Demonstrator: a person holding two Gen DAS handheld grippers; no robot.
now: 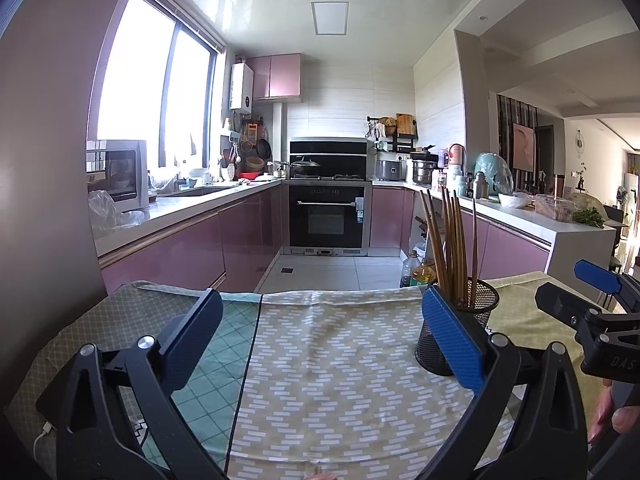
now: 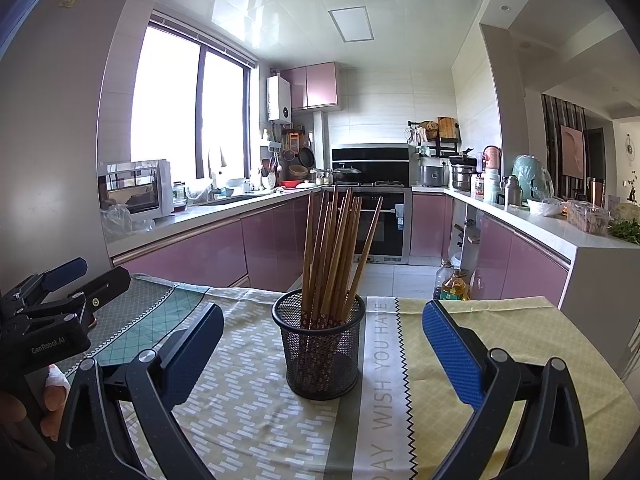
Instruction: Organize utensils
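A black mesh cup [image 2: 320,360] stands on the cloth-covered table [image 2: 500,340], with several wooden chopsticks [image 2: 332,256] upright in it and fanning outward. My right gripper [image 2: 323,308] is open, and the cup sits just ahead of it, centred between the blue pads [image 2: 452,352] without touching them. My left gripper [image 1: 321,294] is open over bare cloth with nothing between its fingers. In the left wrist view, the cup [image 1: 480,304] and chopsticks [image 1: 448,248] are to the right, partly hidden behind the right finger. The right gripper [image 1: 580,292] shows at the far right.
Patterned cloths [image 1: 340,360] overlap on the table, whose far edge [image 1: 320,294] drops to the tiled kitchen floor. Oil bottles [image 2: 452,280] stand on the floor beyond it. Pink cabinets and cluttered counters line both sides. A hand [image 2: 24,408] holds the left gripper [image 2: 60,292].
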